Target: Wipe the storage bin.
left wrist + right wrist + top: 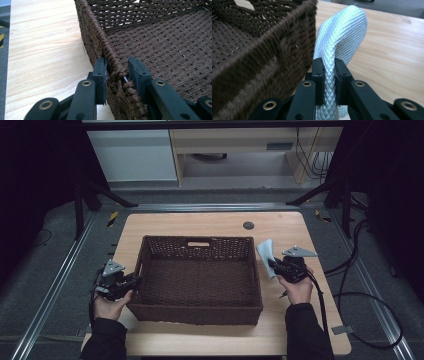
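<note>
Woven brown basket [197, 275] sits mid-table [210, 222]; pale quilted cloth [266, 256] hangs in the air just outside its right wall, not yet over it.

Risk: cloth is pinched by a narrow fold only, so it could slip free or snag the rim on the way in. Basket may skid if the left hold lets go.

Left gripper [117, 72]: jaws partly closed, clamped across the left rim. Right gripper [329, 75]: jaws nearly together, squeezing the cloth fold.
</note>
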The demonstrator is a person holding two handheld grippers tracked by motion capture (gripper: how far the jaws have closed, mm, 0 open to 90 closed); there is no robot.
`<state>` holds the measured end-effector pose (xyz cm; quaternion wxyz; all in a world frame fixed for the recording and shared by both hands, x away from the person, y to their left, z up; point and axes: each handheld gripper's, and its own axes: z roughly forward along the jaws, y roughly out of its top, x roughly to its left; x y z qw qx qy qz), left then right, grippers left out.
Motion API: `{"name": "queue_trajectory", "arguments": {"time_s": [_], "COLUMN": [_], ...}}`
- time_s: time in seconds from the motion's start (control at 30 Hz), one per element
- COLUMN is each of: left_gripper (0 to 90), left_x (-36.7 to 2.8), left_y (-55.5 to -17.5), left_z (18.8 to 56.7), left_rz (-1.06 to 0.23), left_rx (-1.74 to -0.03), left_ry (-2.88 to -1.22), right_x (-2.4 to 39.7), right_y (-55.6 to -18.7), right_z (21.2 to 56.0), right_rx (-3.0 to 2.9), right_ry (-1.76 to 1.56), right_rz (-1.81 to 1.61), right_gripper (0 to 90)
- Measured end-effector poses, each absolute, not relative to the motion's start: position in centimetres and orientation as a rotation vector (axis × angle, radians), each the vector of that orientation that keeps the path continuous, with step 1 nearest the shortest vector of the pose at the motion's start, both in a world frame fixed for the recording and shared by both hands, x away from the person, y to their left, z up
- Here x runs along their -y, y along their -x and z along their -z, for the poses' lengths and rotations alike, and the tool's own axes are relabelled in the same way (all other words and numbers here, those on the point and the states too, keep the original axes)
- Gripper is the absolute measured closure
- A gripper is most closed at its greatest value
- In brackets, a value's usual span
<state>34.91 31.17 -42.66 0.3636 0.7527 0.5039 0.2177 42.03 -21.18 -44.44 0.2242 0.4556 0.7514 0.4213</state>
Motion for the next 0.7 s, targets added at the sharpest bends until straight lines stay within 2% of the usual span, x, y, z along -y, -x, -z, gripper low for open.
{"name": "queue_trajectory", "arguments": {"time_s": [0.37, 0.7], "left_gripper": [68.3, 68.4], "left_x": [-31.1, -31.1], "left_y": [-34.9, -34.9], "left_z": [42.6, 42.6], "left_rz": [-0.564, -0.566], "left_rx": [-1.296, -1.296], "left_ry": [-1.942, -1.943], "right_x": [19.4, 19.2], "right_y": [-42.9, -43.6], "right_z": [42.7, 45.7], "right_rx": [-2.062, -2.213], "right_ry": [-1.131, -1.163], "right_rz": [-1.243, -1.098], "right_gripper": [81.4, 81.5]}}
